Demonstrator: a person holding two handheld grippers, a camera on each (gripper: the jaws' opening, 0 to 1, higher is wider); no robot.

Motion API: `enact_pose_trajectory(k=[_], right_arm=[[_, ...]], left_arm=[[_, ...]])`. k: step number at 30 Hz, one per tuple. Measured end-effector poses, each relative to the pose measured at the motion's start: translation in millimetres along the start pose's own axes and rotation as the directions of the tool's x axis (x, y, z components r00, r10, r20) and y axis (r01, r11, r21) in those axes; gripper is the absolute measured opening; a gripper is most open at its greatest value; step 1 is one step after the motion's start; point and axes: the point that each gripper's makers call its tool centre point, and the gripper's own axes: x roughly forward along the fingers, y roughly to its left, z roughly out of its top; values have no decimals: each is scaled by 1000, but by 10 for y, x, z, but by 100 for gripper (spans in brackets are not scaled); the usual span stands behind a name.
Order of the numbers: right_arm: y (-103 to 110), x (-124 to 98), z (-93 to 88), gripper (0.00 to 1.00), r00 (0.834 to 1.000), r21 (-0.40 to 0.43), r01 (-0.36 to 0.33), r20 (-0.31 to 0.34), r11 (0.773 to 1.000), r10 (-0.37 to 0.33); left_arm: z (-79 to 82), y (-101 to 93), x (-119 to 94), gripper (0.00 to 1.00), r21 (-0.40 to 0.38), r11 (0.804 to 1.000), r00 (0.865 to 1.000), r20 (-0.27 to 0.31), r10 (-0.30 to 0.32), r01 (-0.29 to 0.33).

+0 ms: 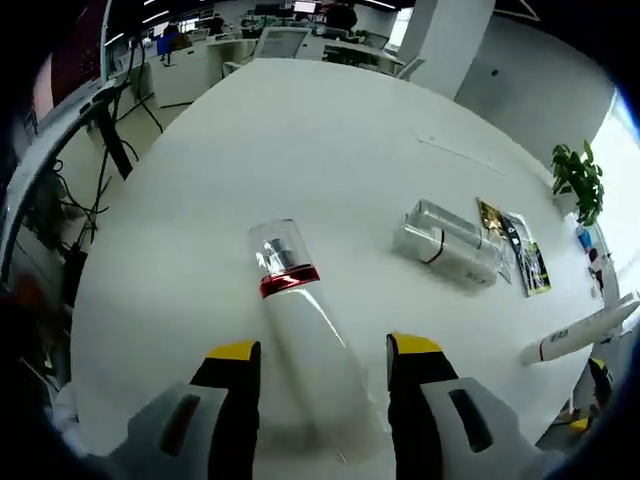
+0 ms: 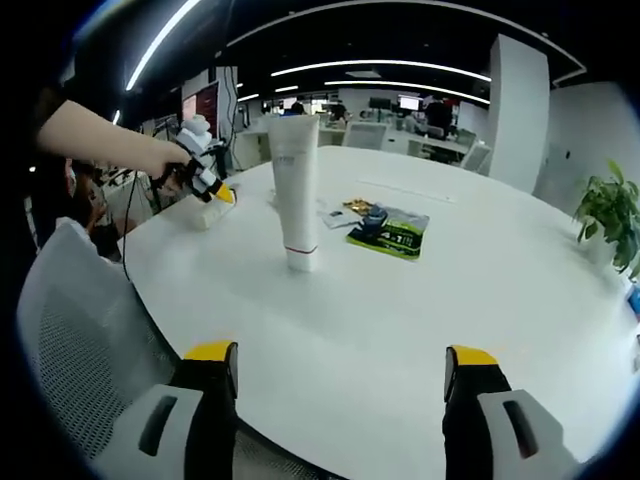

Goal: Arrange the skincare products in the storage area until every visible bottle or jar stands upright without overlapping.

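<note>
Currently, left gripper view: left tool (image 1: pixel 322 365) is sitting with jaws spread, straddling a lying white bottle (image 1: pixel 305 350) with a red band and a clear cap. Jaws are flanking the bottle body on both sides; can't tell if the pads are touching it. Cap end is pointing away from the tool, toward the middle of the white counter (image 1: pixel 300 150). To the right, well apart, a clear-wrapped pack (image 1: pixel 447 243) is lying on its side, with flat sachets (image 1: pixel 518 250) just beside it on the far side. A white tube (image 1: pixel 580 333) is lying near the counter's right edge. Wide bare counter is running beyond the bottle up to the far rim; the left rim is curving close, with cables and office desks past it. A potted plant (image 1: pixel 578 180) is standing off the right side.

Right gripper view: right tool (image 2: pixel 341 385) is hovering wide open over the near counter rim (image 2: pixel 300 440), gripping nothing. A tall white tube (image 2: pixel 295 190) is standing upright on its cap, clear of everything around it. Behind it to the right, green sachets (image 2: pixel 390 235) are lying flat, a small dark item on top of them. At far left, a hand (image 2: pixel 172 160) is working the other tool (image 2: pixel 205 185) down near the counter's left edge. Big open stretch between the right tool and the tube, and all along the right half. A mesh chair (image 2: pixel 80 330) is sitting just off the near-left rim.
</note>
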Motion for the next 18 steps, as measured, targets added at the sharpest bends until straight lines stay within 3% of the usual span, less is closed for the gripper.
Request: enact_pose_trajectory(k=[3, 11, 12, 13, 16, 18], right_arm=[[1, -7, 5, 90, 1000, 4, -2, 0, 1000, 2], [-2, -8, 11, 89, 1000, 9, -1, 1, 1000, 1], [2, -11, 12, 89, 1000, 7, -1, -2, 1000, 1], [-6, 3, -9, 89, 1000, 6, -1, -4, 1000, 1], [-6, 6, -12, 88, 1000, 8, -2, -8, 1000, 2], [-4, 0, -11, 88, 1000, 6, -3, -11, 1000, 3]], left_arm=[[-16, 23, 15, 42, 20, 1000, 999, -39, 23, -22], [41, 34, 101, 40, 27, 999, 997, -65, 32, -30], [63, 143, 94, 41, 59, 995, 995, -60, 84, -80], [52, 56, 106, 41, 43, 998, 997, -69, 47, -44], [76, 48, 136, 42, 147, 988, 995, -77, 62, -50], [79, 41, 153, 41, 151, 987, 994, -83, 69, -56]])
